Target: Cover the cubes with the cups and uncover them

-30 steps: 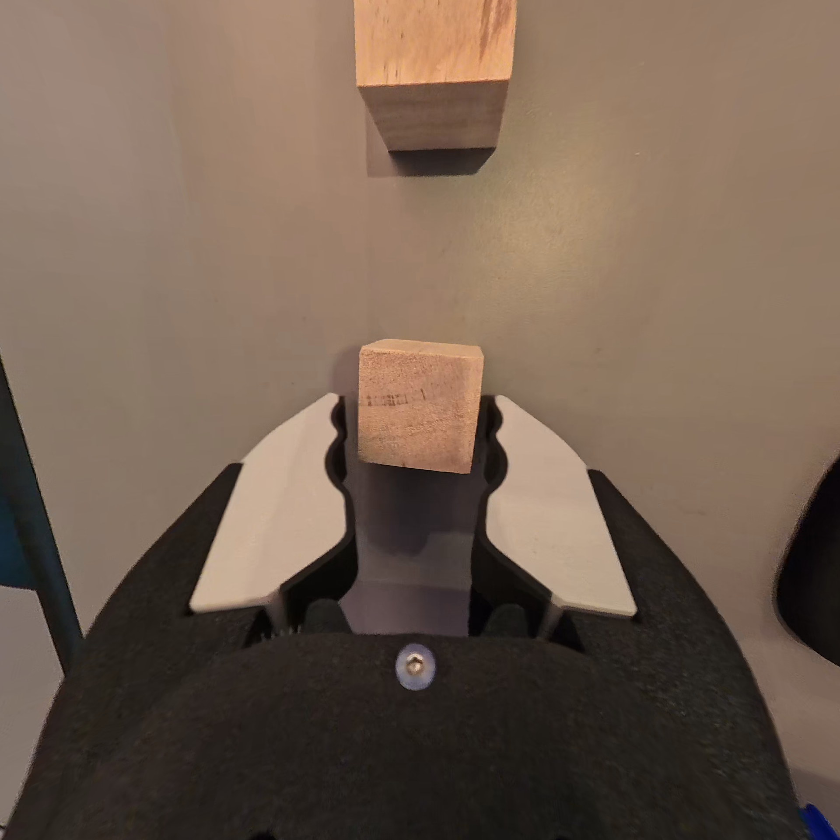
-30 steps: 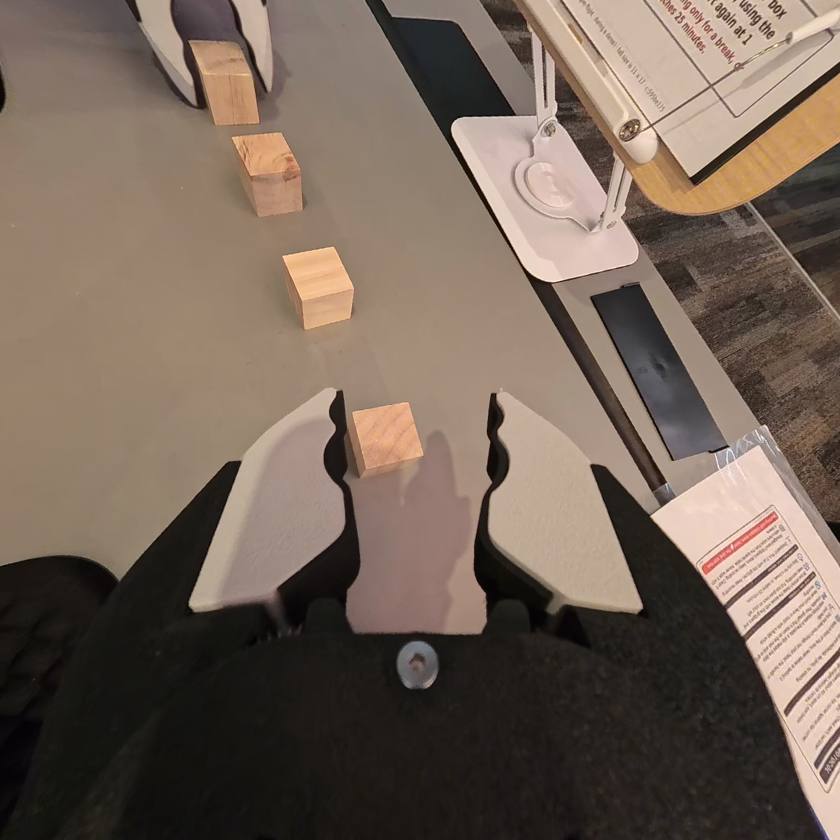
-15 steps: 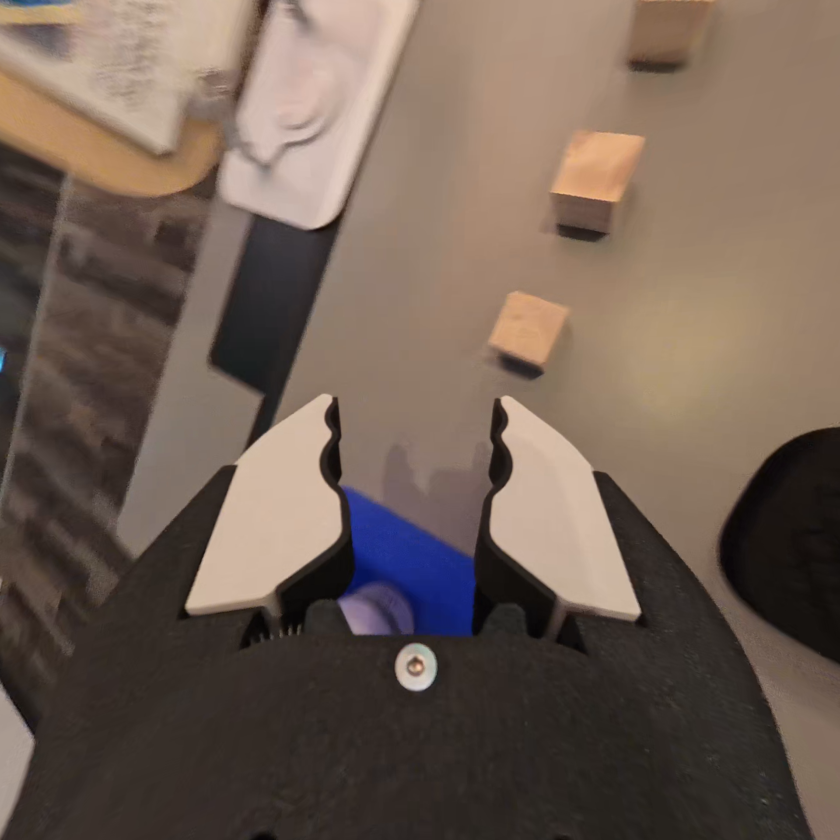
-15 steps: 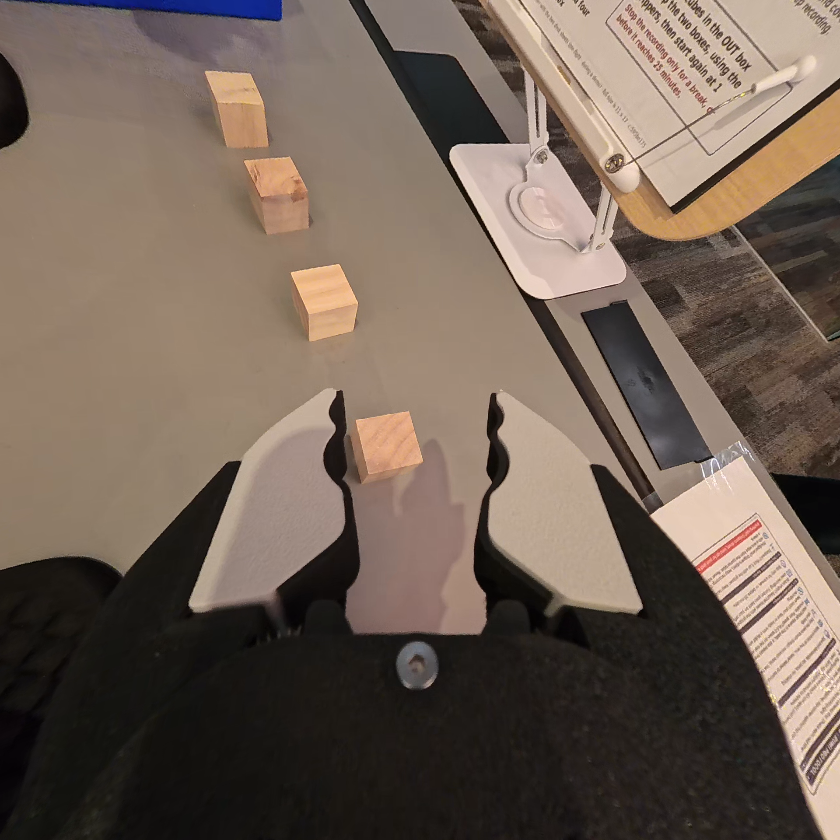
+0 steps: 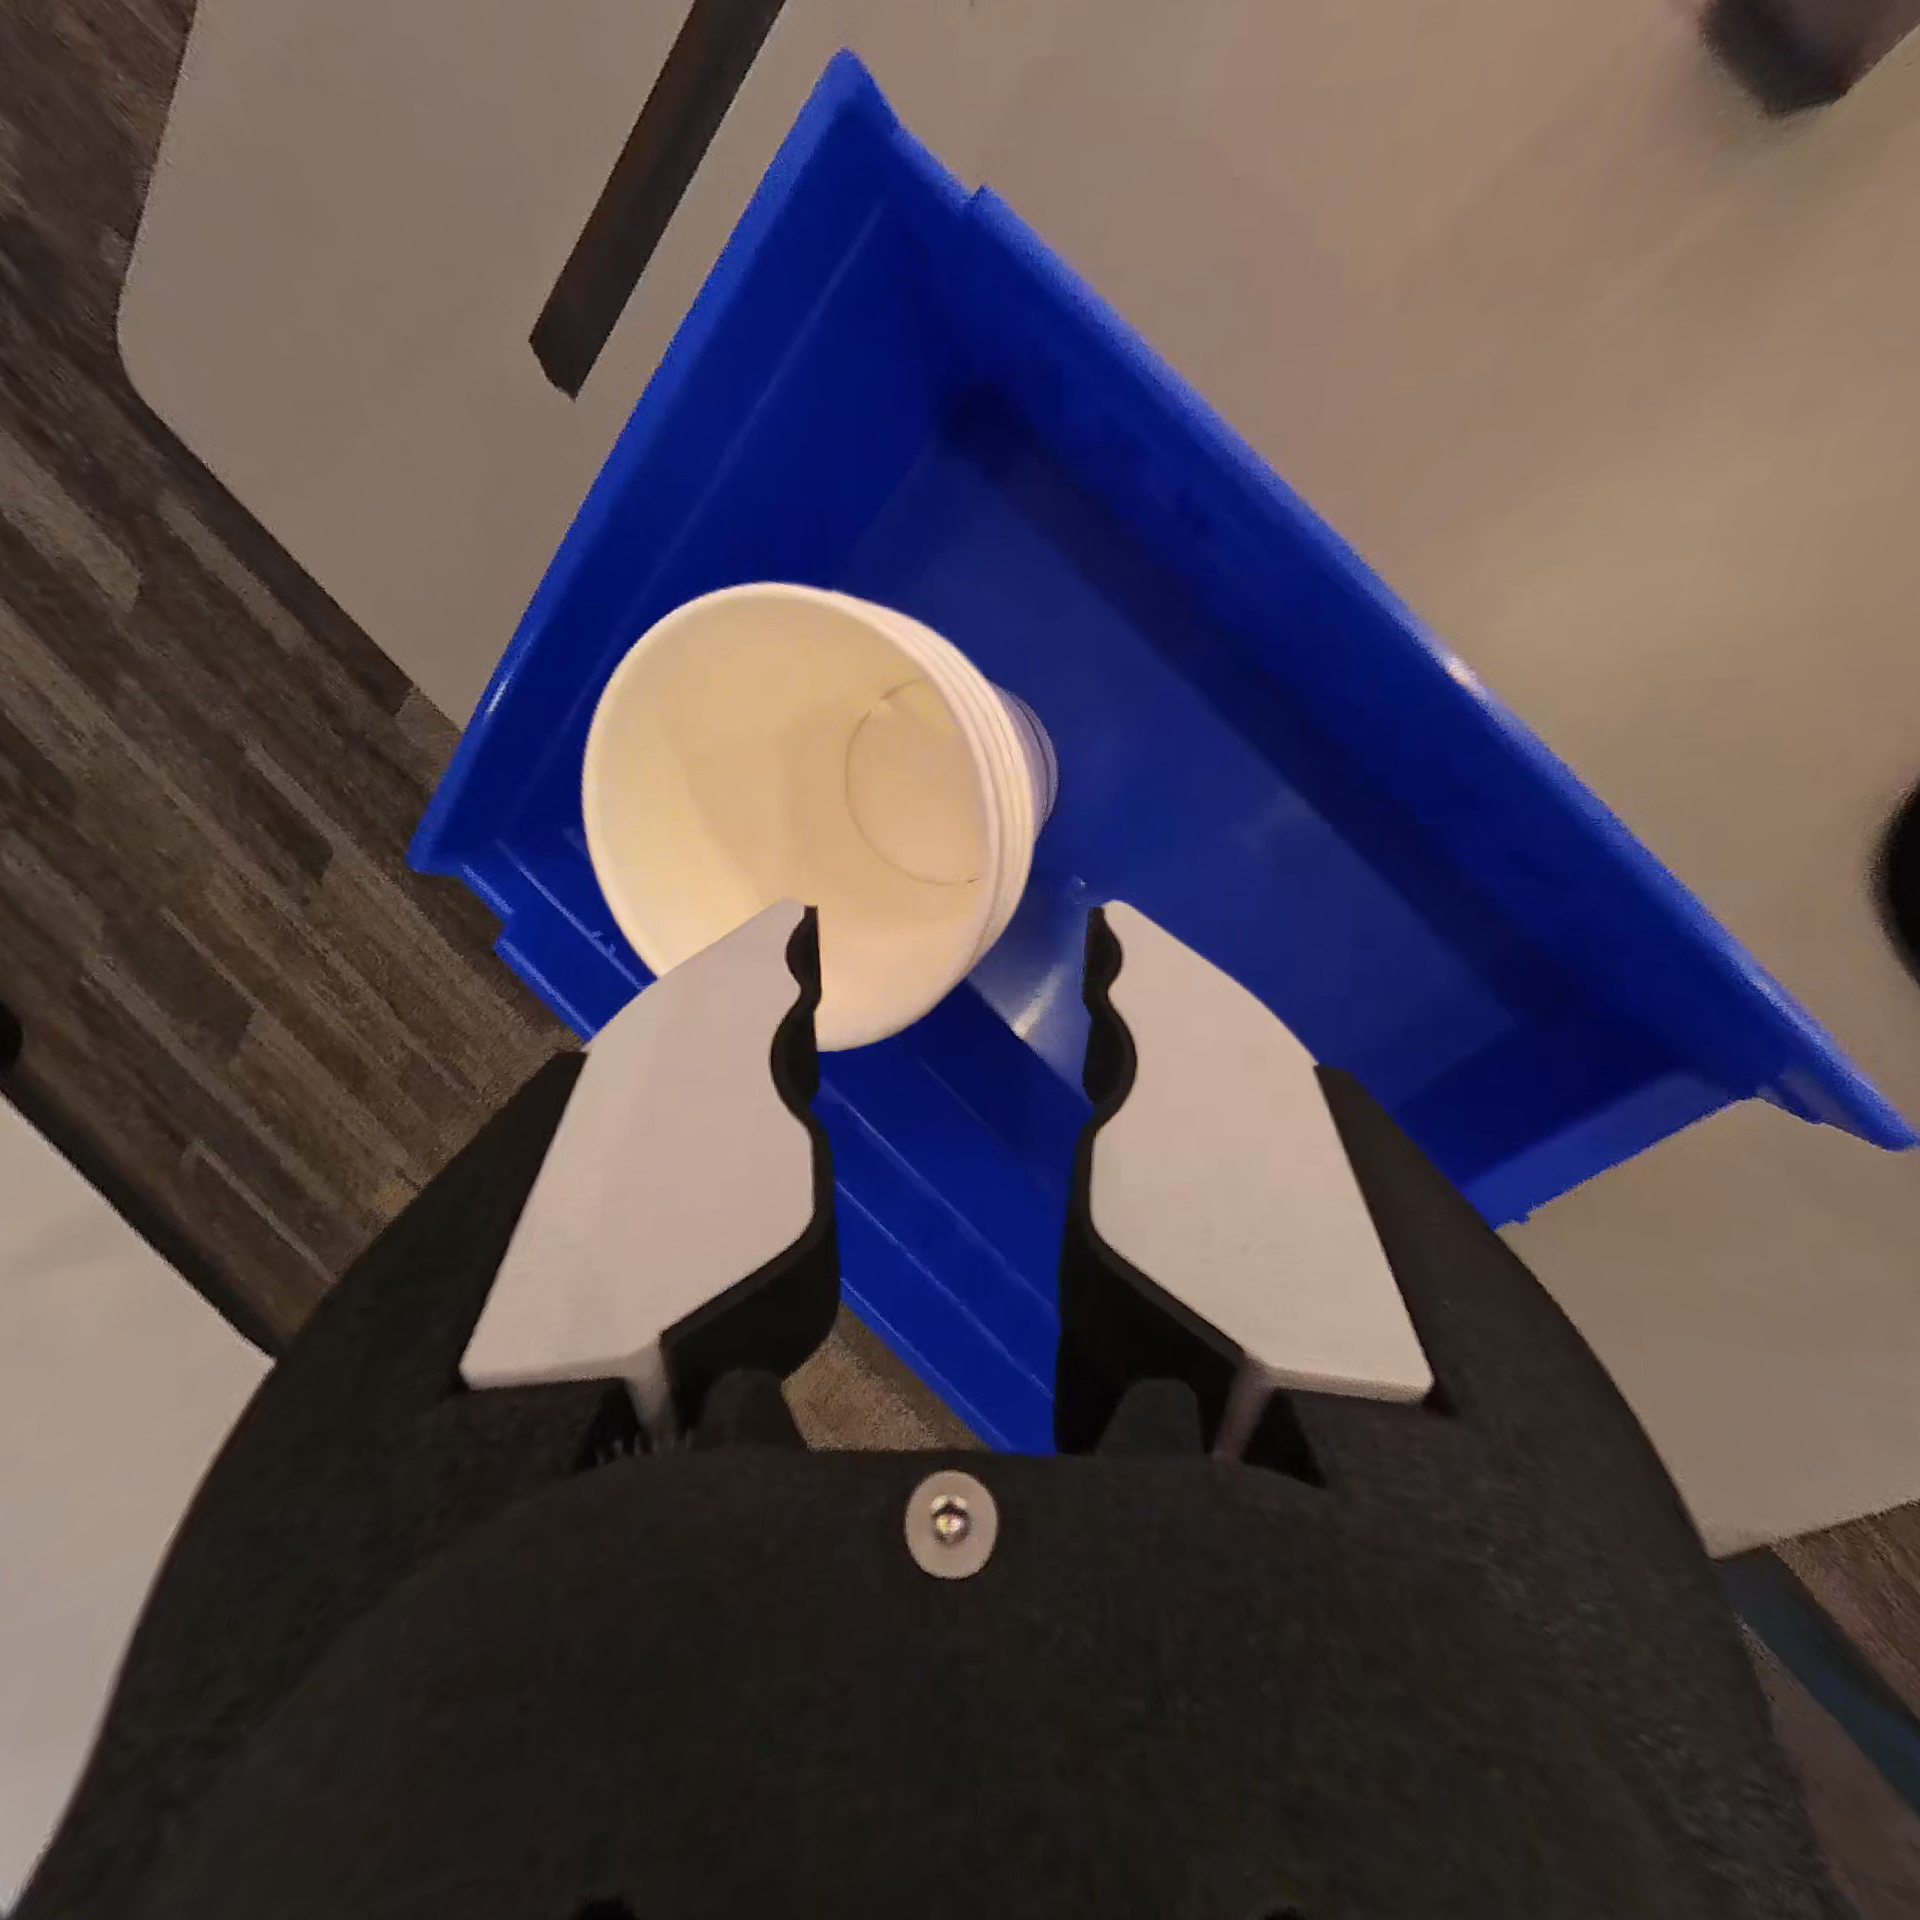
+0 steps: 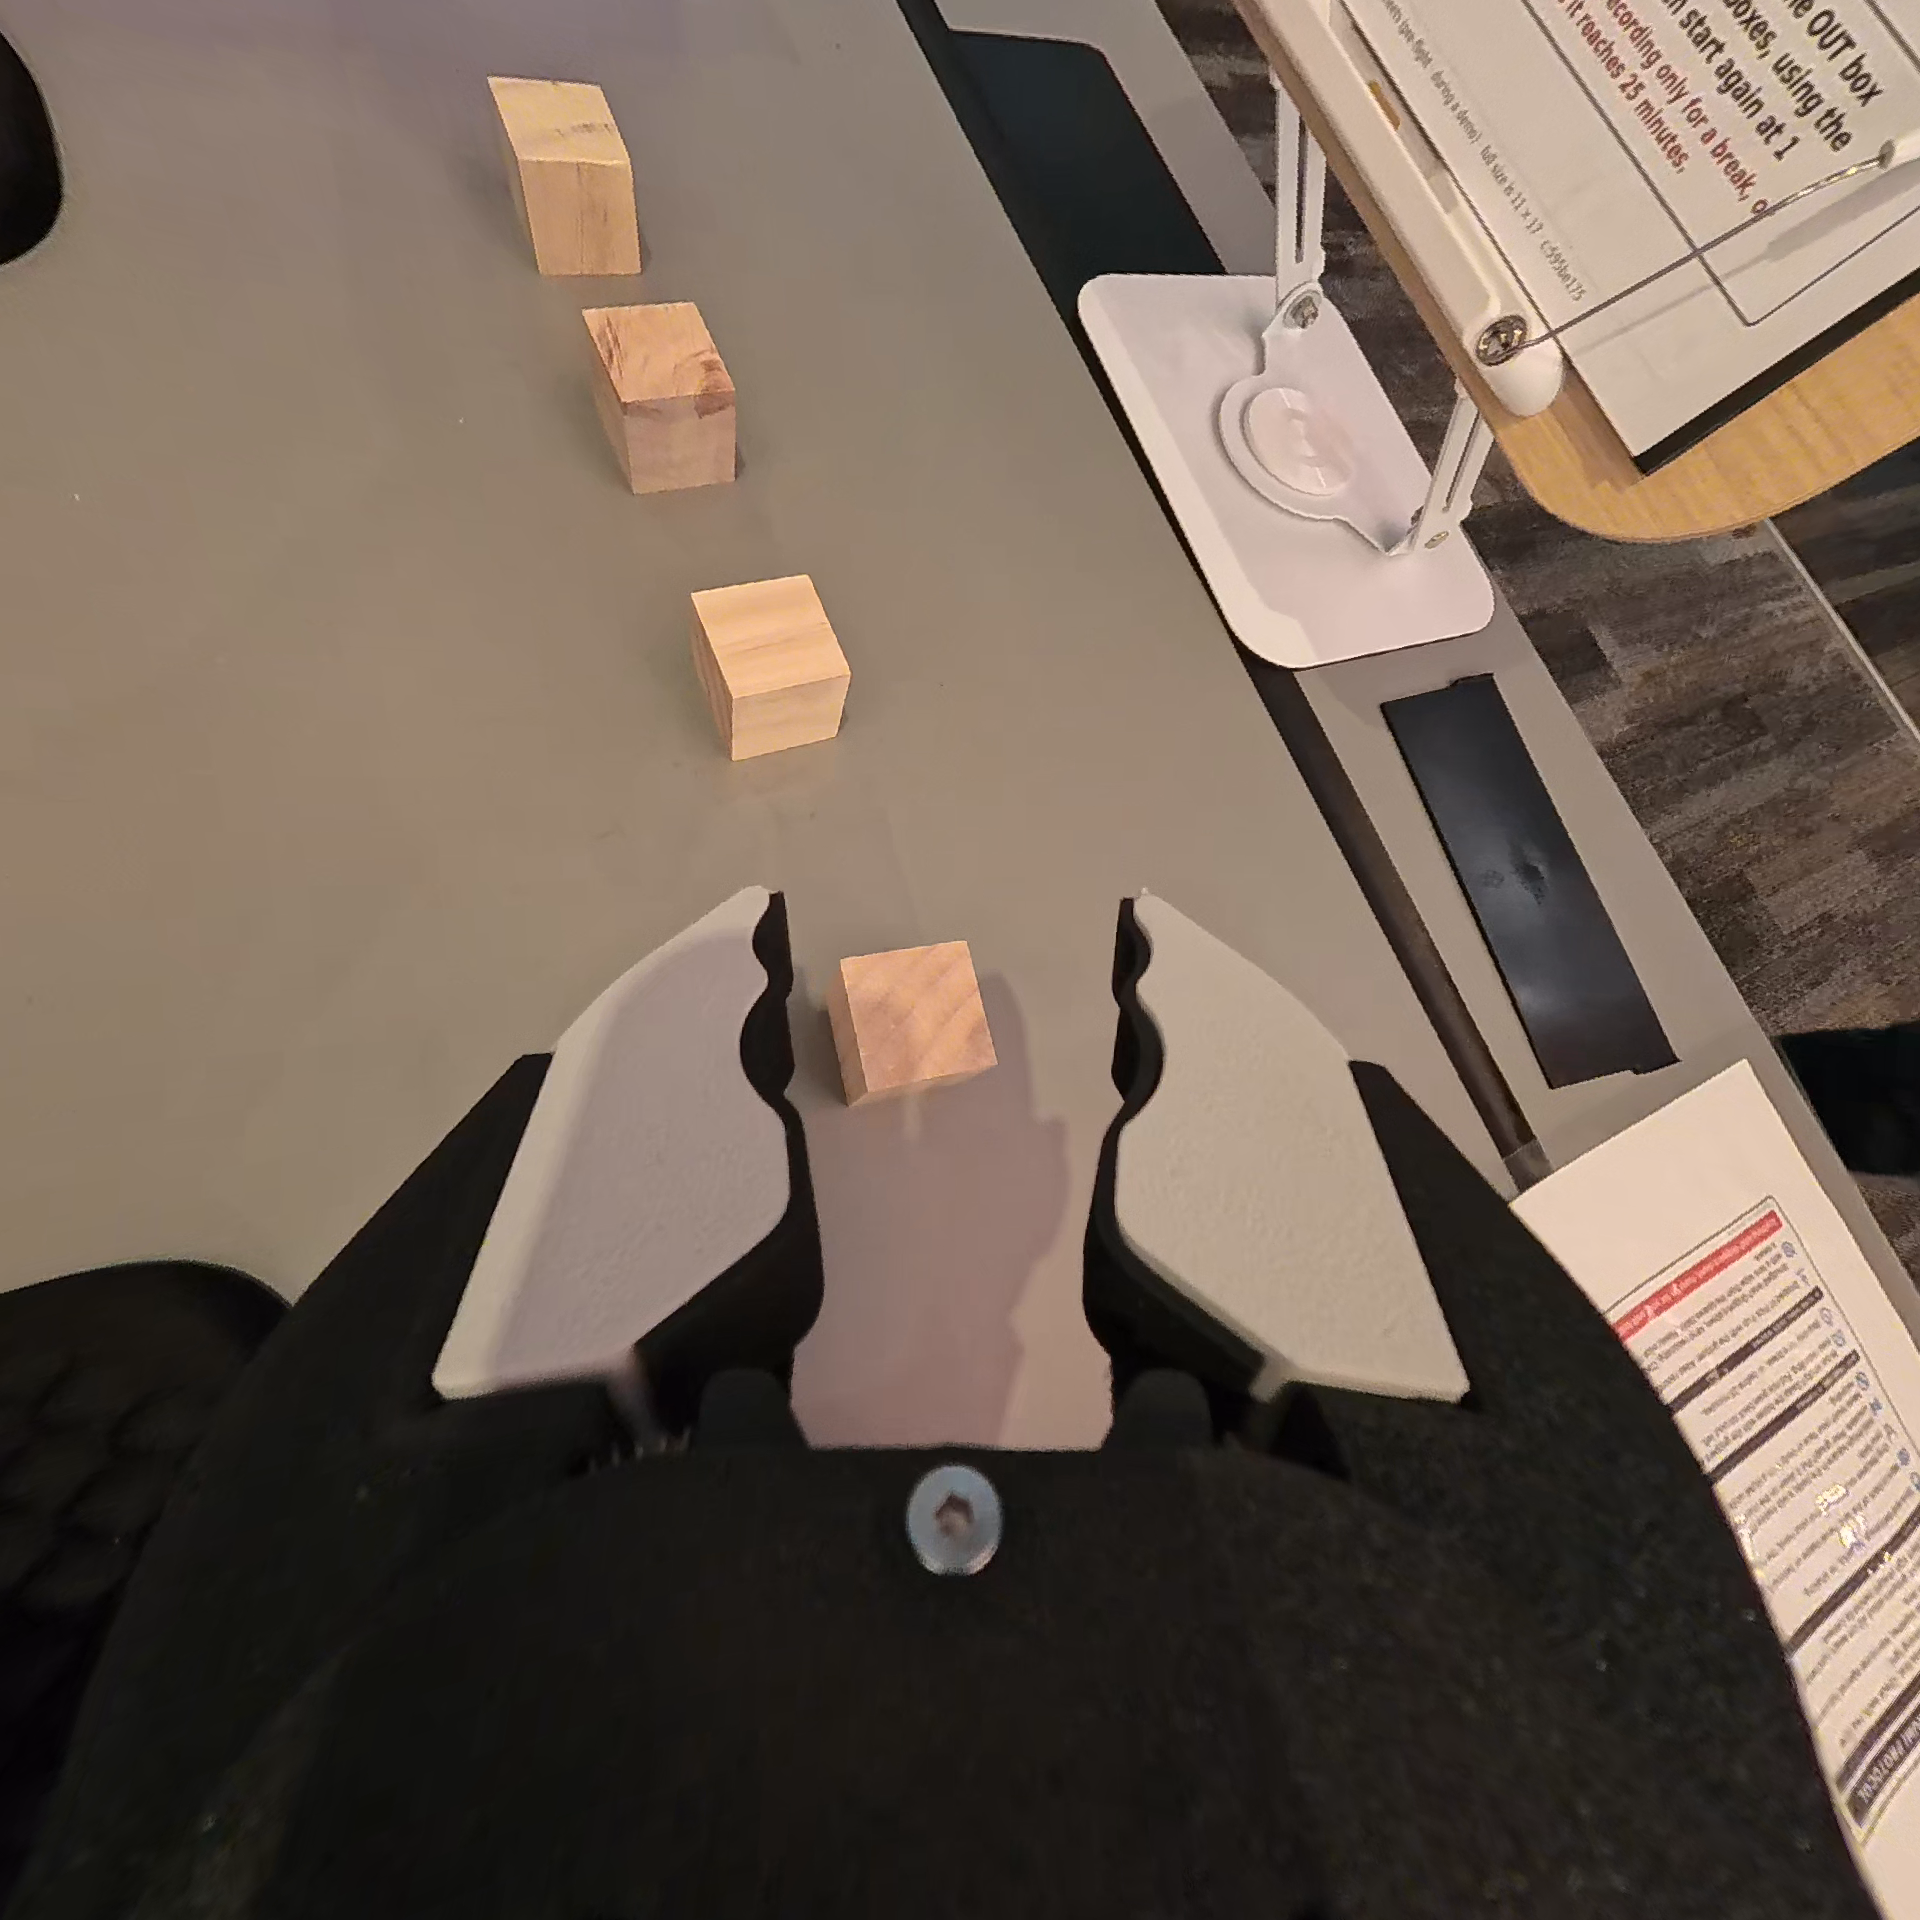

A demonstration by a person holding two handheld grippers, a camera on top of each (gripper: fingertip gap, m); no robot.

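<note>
The task is only at its beginning. Four wooden cubes stand in a row on the grey counter (image 6: 312, 727), well apart from each other, and all of them are bare: the nearest cube (image 6: 912, 1018), the second cube (image 6: 771, 665), the third cube (image 6: 661, 395) and the farthest cube (image 6: 569, 177). No cup stands on the counter near them.

The cups (image 5: 800, 800) are nested in one white stack, which lies on its side in the blue bin (image 5: 1299, 727), with the open mouth turned toward the left gripper (image 5: 951, 935). This gripper hangs above the bin with its jaws apart and nothing between them; one jaw tip overlaps the rim of the stack in the picture, but I cannot tell if it touches.

The right gripper (image 6: 951, 914) hovers over the nearest cube, jaws apart and empty, and the cube is seen in the gap between them.

In my judgement, all is left to do: take out the cups, separate them, cover each cube, then uncover.
</note>
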